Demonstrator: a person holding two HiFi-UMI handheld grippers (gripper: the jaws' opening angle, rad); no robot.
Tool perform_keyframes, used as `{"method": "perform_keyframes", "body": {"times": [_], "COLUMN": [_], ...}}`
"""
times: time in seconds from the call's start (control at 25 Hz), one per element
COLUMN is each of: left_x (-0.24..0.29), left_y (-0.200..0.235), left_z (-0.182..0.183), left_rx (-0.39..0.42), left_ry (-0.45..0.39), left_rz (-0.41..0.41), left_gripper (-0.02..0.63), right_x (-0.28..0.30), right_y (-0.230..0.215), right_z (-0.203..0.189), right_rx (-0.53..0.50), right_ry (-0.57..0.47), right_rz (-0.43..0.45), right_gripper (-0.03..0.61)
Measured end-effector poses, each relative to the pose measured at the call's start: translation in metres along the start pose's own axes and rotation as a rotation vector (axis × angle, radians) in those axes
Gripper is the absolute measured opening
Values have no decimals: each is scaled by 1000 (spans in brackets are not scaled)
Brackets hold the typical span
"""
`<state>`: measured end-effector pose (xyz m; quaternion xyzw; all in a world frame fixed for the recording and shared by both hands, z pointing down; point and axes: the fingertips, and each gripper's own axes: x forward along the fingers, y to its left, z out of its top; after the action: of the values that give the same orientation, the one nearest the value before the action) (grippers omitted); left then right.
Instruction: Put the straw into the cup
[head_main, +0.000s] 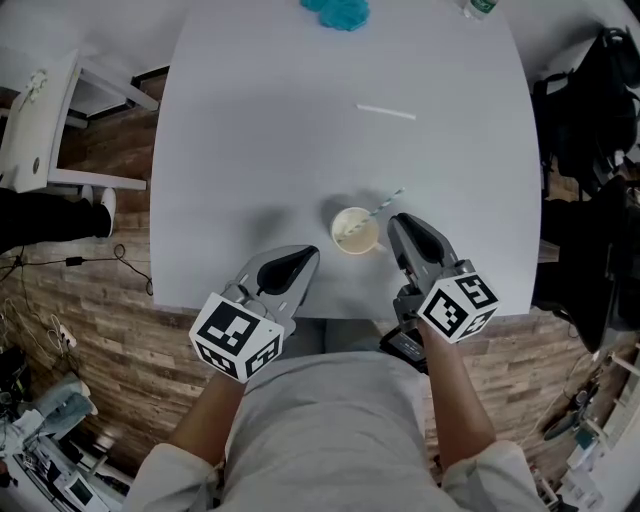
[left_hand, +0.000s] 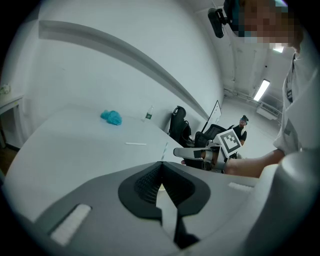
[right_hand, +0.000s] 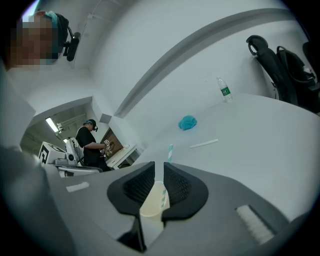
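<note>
Straw (head_main: 380, 206) already sits in the cup (head_main: 362, 240)
Only the right gripper view shows the right gripper (right_hand: 159, 169) a crack open, framing the cup; left gripper (left_hand: 161, 167) clenched, empty.

You have one table (head_main: 250, 150) in front of you. On it stand or lie one paper cup (head_main: 355, 232), one teal-striped straw (head_main: 384, 203), one plain white straw (head_main: 386, 112), one blue crumpled cloth (head_main: 340, 12) and one plastic bottle (head_main: 480, 7) — two straws, then, and five loose things in all. Your hands carry two grippers — the left gripper (head_main: 308, 256) and the right gripper (head_main: 398, 222) — each bearing one marker cube (head_main: 237, 337), two cubes together.
</note>
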<state>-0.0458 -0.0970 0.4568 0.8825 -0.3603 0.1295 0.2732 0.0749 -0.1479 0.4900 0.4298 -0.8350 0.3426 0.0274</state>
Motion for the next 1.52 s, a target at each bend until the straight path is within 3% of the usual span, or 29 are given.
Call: {"method": "perform_keyframes", "body": {"times": [0.24, 0.8, 1.52], "left_x": [-5, -13, -27], "left_y": [-9, -23, -42], "left_z": [10, 40, 49], "left_rx": [22, 60, 87], "left_ry": [-21, -85, -90], "left_rz": [-3, 2, 12], "left_gripper": [15, 15, 15], "right_x": [-16, -42, -54], "right_y": [7, 45, 82], "right_z": [16, 45, 53], "right_rx": [-39, -114, -178], "right_ry": [-45, -69, -24], "right_rz": [-15, 29, 104], "right_gripper": [8, 8, 6]}}
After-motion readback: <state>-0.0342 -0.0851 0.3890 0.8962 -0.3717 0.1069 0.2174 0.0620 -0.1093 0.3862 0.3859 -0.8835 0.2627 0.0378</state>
